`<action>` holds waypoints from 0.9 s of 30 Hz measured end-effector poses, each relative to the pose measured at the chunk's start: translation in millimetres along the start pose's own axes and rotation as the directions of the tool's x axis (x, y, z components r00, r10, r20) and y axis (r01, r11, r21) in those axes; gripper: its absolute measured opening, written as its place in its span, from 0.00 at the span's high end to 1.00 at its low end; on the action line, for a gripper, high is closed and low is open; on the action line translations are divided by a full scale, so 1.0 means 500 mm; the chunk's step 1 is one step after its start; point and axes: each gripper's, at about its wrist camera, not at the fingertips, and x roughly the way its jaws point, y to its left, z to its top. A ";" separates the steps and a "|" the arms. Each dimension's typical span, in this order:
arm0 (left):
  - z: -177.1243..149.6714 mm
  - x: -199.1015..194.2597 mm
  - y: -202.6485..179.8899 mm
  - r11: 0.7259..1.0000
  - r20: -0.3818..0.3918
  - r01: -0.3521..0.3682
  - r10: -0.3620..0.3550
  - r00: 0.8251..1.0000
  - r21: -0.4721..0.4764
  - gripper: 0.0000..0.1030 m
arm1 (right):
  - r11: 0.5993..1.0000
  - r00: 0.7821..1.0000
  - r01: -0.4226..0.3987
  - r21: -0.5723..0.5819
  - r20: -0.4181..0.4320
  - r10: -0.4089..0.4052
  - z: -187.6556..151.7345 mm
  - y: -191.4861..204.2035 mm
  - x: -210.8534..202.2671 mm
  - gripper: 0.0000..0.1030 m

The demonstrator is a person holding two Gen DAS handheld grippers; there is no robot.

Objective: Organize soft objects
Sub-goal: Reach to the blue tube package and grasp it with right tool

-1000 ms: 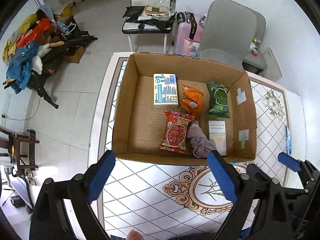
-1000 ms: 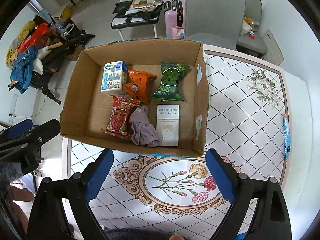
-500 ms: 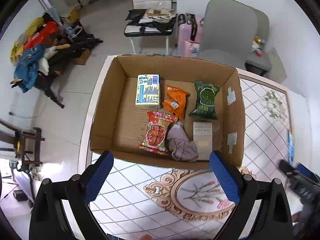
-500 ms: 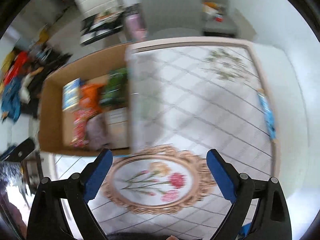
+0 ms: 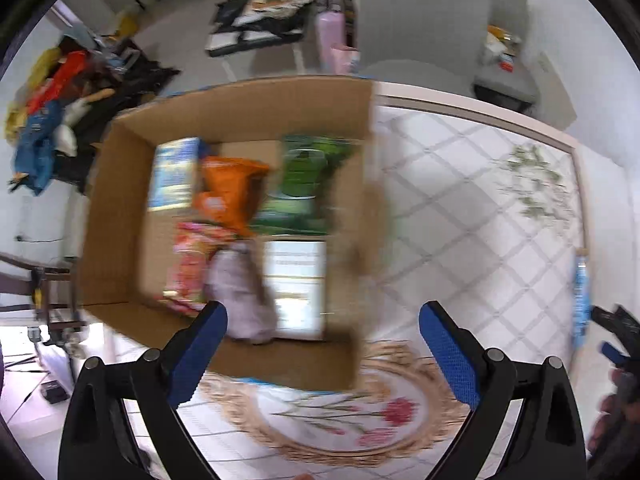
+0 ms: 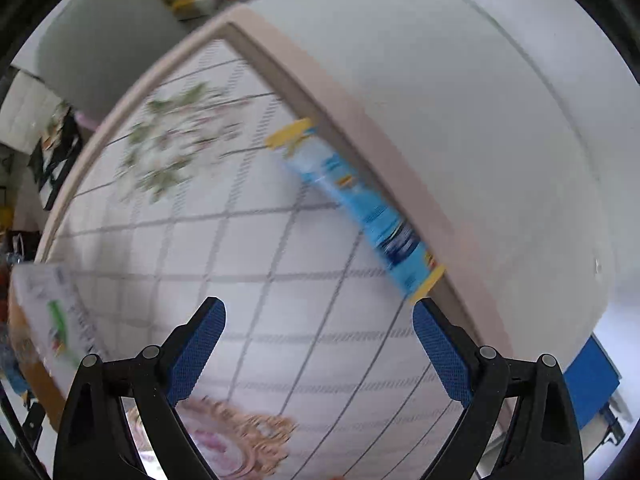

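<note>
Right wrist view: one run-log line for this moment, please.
right gripper: open, empty | target: blue packet at table edge, ahead | left gripper: open, empty | cardboard box: holds packets

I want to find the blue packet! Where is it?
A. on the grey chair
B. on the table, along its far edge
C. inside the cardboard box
B: the blue packet lies on the table beside its pink border, ahead of the open right gripper.

Motion-blurred box contents (image 5: 240, 216), blue packet (image 6: 360, 208)
</note>
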 end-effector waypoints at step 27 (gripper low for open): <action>0.031 0.132 -0.486 0.906 -0.236 0.230 -0.152 0.960 0.355 0.05 | 0.971 0.993 -0.006 -0.238 -0.118 -0.023 0.048 -0.026 0.104 0.86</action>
